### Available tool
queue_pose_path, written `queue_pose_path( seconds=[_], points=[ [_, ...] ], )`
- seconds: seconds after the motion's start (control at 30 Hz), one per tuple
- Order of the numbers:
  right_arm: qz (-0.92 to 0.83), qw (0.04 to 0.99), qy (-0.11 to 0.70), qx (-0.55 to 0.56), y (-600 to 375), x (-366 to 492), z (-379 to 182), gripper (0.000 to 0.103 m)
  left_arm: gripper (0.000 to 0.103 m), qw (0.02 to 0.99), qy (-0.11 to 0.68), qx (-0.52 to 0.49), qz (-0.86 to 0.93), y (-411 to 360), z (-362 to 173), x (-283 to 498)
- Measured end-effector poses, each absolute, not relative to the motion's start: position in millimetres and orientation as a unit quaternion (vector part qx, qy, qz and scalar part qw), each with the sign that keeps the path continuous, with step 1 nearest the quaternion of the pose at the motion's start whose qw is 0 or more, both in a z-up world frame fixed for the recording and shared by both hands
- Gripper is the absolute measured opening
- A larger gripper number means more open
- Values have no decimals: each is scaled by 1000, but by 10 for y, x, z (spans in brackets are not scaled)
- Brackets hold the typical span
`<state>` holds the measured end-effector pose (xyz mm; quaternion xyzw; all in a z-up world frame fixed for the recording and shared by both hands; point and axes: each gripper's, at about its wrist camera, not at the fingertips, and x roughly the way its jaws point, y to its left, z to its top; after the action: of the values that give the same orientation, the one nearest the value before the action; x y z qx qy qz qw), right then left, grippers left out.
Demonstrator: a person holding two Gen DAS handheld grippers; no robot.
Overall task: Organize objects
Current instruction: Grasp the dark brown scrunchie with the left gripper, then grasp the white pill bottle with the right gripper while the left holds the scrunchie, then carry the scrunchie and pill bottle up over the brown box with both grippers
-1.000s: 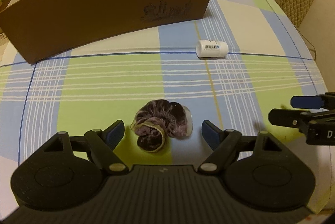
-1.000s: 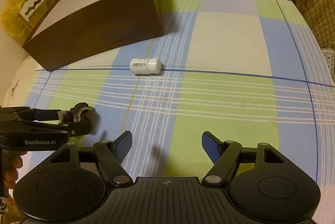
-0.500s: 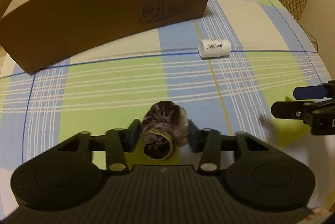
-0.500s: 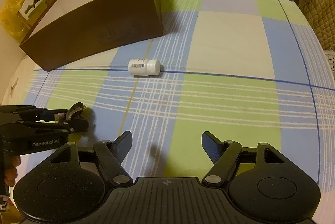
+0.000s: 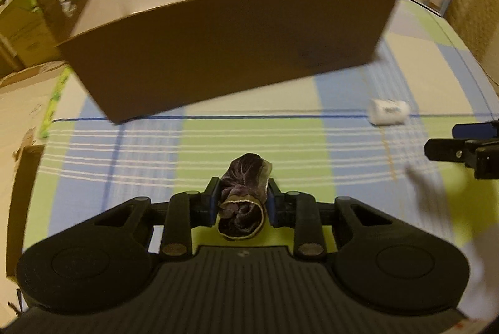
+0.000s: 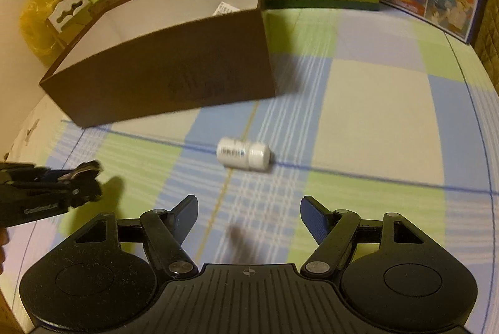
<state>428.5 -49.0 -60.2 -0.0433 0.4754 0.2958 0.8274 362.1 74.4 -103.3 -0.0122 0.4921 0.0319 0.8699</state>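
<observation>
Now the left hand-held gripper (image 5: 240, 203) is squeezed tight on the scrunchie (image 5: 244, 196), a dark purple ball of cloth. Its blue pads (image 5: 213, 204) press on both sides, and the scrunchie looks lifted a bit off the table (image 5: 280, 140). Straight ahead of it sits the box (image 5: 224, 59), brown outside and white inside, with its top open. The long side of the box faces this gripper, so I think the scrunchie just has to go forward and up over that near wall, then drop in.

The right hand-held gripper (image 6: 249, 218) is held wide with nothing in it. The bottle (image 6: 243, 153) lies on its side on the table, just ahead of it. The bottle is small and white, and its long way runs left to right, across the gripper. The right hand is nearer to the bottle. The box is farther back and to the left of the bottle.
</observation>
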Motion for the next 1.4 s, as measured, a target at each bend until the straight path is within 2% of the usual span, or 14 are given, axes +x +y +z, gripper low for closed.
queue_pose_path(
  seconds=[0.4, 0.53, 0.7, 1.4],
  points=[
    [278, 837, 469, -51, -131, 4533, -791, 69, 26, 866, 493, -29, 78, 1126, -1054, 3683],
    [268, 835, 477, -54, -64, 4599, -852, 55, 26, 866, 493, -31, 82, 1172, -1067, 3696],
    [261, 835, 481, -58, 6, 4621, -903, 45, 26, 865, 494, -33, 83, 1191, -1088, 3713],
    [310, 828, 463, -60, 68, 4434, -674, 44, 26, 869, 485, -39, 84, 1227, -984, 3608]
  ],
)
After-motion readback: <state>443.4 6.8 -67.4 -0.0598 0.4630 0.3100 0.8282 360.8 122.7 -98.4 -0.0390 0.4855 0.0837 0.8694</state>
